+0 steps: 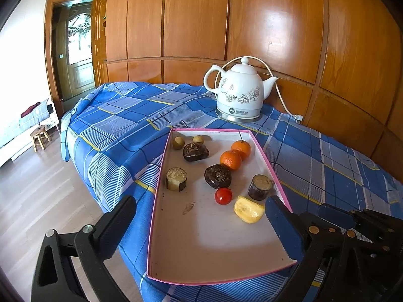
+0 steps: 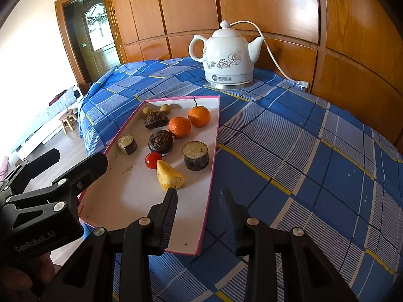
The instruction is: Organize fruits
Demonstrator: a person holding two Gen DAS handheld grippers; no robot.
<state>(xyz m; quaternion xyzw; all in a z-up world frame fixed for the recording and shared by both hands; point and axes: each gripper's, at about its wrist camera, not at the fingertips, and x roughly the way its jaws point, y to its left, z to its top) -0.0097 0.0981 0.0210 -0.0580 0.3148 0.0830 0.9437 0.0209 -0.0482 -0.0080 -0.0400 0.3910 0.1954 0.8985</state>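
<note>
A table under a blue checked cloth (image 1: 121, 115) stands against wooden wall panels (image 1: 264, 25), with a white kettle (image 1: 239, 93) at the back and a shallow pink-edged tray (image 1: 201, 246) near the front edge. In the tray lie the fruits — two oranges (image 1: 235, 154) side by side at the far right, two dark wrinkled lumps (image 1: 217, 176), two dark-skinned cut cylinders (image 1: 176, 179), a yellow wedge (image 1: 248, 210) beside a small red tomato (image 1: 223, 196), and two little tan balls (image 1: 178, 143) in the far corner. The left gripper (image 1: 201, 216) hangs spread wide over the tray's near half with nothing between its fingers, while the right gripper (image 2: 199, 198) — its jaws narrowly parted and empty — straddles the tray's right rim just short of the wedge.
</note>
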